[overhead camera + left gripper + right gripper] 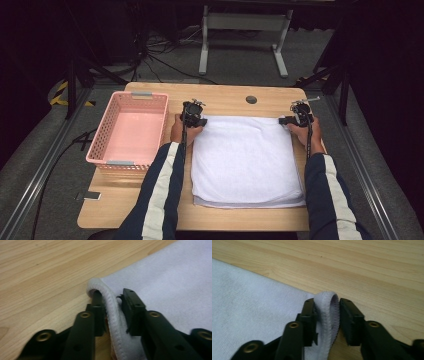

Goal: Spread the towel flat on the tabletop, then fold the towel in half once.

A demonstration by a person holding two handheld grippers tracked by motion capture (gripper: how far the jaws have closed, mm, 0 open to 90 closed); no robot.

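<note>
In the left gripper view, the left gripper (111,308) has its 2 jaws nearly closed around a raised fold of the white towel (175,285); the hemmed corner arches up between them, 1 jaw against its outer side, the other close on its inner side, so the cloth is pinched. In the right gripper view, the right gripper (327,315) has its jaws drawn in the same way on the towel's other far corner, the doubled hem standing up between them and pressed from both sides.

From the high view, the left gripper (194,115) sits at the towel's far left corner and the right gripper (299,116) at its far right corner, each held by a hand whose striped sleeve comes in from the near edge. The towel (245,160) lies folded flat across the middle of the worktop (227,97), reaching from near the far edge almost to the near edge. A pink basket (129,129) stands along the left edge, just beside the left hand.
</note>
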